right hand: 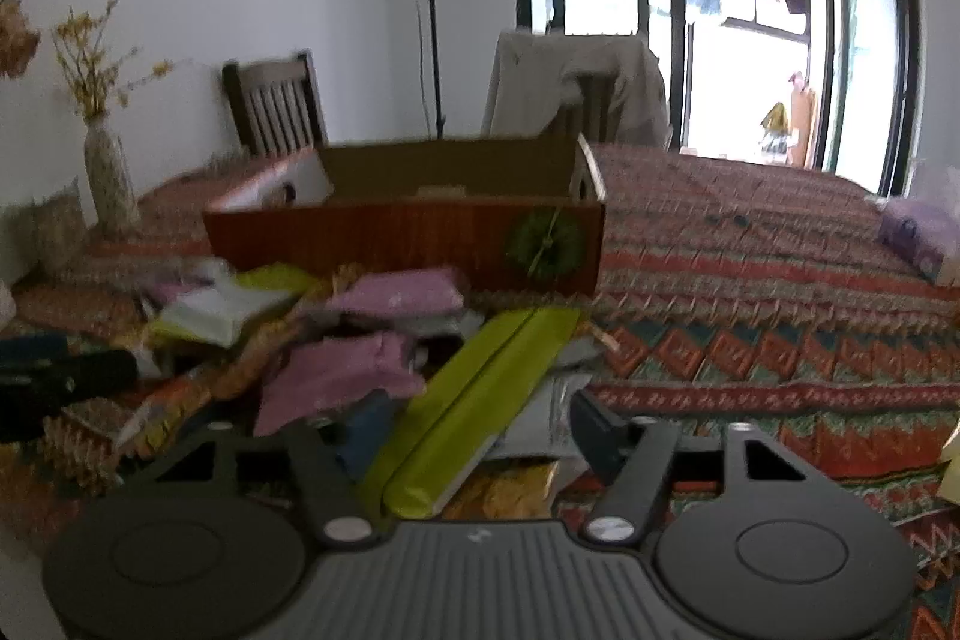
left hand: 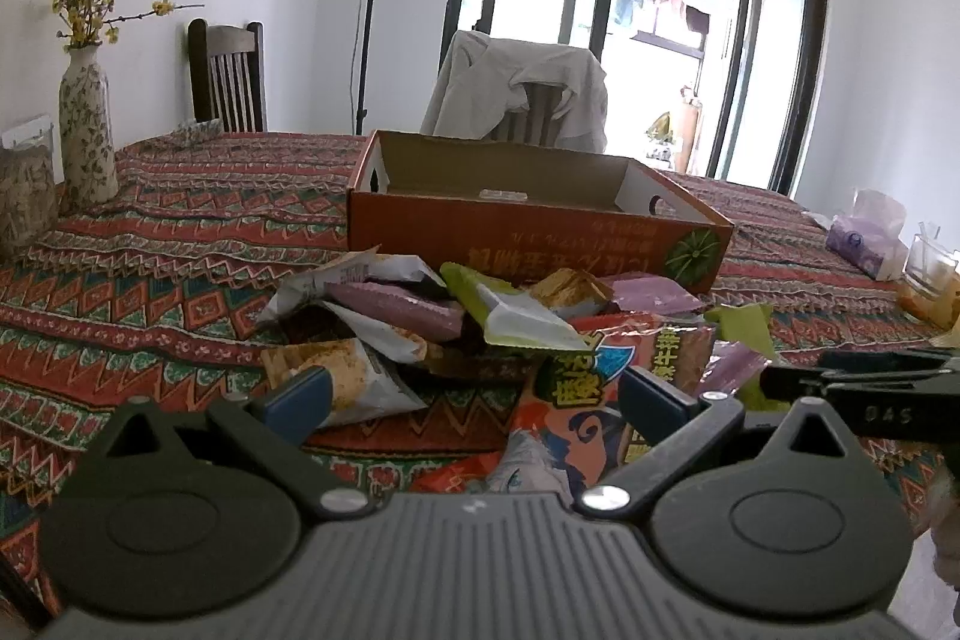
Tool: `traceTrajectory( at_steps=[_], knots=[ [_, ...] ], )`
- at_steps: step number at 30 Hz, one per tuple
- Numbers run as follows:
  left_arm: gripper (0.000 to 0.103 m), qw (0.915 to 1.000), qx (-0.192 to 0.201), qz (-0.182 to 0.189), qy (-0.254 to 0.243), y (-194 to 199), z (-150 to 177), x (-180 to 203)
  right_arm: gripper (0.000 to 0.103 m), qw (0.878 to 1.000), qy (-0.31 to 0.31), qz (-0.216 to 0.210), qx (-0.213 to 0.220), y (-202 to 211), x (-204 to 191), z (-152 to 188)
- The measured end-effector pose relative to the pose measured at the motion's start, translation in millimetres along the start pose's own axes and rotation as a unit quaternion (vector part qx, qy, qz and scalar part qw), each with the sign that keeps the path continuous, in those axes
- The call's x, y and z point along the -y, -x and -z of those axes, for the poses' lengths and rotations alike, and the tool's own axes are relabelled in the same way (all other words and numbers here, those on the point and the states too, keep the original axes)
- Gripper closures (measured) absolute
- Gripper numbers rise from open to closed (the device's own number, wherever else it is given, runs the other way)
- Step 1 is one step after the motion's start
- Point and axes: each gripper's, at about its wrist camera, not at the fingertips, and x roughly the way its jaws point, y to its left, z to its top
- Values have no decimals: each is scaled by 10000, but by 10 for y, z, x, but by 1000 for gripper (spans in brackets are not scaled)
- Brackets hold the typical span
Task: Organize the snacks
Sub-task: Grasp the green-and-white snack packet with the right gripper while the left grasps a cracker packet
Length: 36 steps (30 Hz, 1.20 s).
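A heap of snack packets (left hand: 420, 316) lies on the patterned tablecloth, in front of an open orange cardboard box (left hand: 528, 232). My left gripper (left hand: 477, 400) hovers open over the heap, above an orange printed bag (left hand: 576, 400), and touches nothing. My right gripper (right hand: 480, 430) is low over the heap's right end. A lime green packet (right hand: 480, 388) lies lengthwise between its fingers. The left pad (right hand: 366, 427) is at the packet's edge, and a gap shows before the right pad (right hand: 591, 427). The right gripper also appears in the left wrist view (left hand: 774, 382), beside a green packet (left hand: 741, 325).
A flowered vase (left hand: 87, 130) with yellow twigs stands far left. Two chairs (left hand: 228, 76) stand behind the table, one draped with a pale garment (left hand: 516, 82). A purple tissue pack (left hand: 864, 244) and a glass (left hand: 930, 268) sit at the right edge. The cardboard box (right hand: 408, 238) holds little.
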Motion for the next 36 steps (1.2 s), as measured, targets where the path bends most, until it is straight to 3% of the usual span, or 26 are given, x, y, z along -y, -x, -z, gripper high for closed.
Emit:
traceTrajectory(
  at_steps=[10,15,21,22,25,26,34,36],
  knots=[
    [0,9999,-102,-8,38,-34,7,-26,44,9979,303,13,-579,-363,-104,-125],
    [0,9998,-163,-31,86,-57,4,-43,61,9977,407,-23,-534,-350,-129,-110],
    [0,9995,-241,-138,162,-116,-19,-101,71,9997,200,-23,-108,-141,-9,-155],
    [0,9993,-269,-175,189,-132,-28,-120,79,9998,170,-46,-33,-110,13,-168],
    [0,9985,-328,-376,217,-186,-65,-181,88,9998,121,-110,103,-66,48,-200],
    [0,9981,-362,-444,226,-210,-83,-205,101,9998,128,-127,127,-60,48,-206],
    [0,9917,-808,-978,215,-521,-200,-367,101,9996,131,-247,97,-90,24,-181],
    [0,9906,-891,-995,290,-577,-204,-407,92,9997,82,-215,19,-139,32,-170]
  ],
)
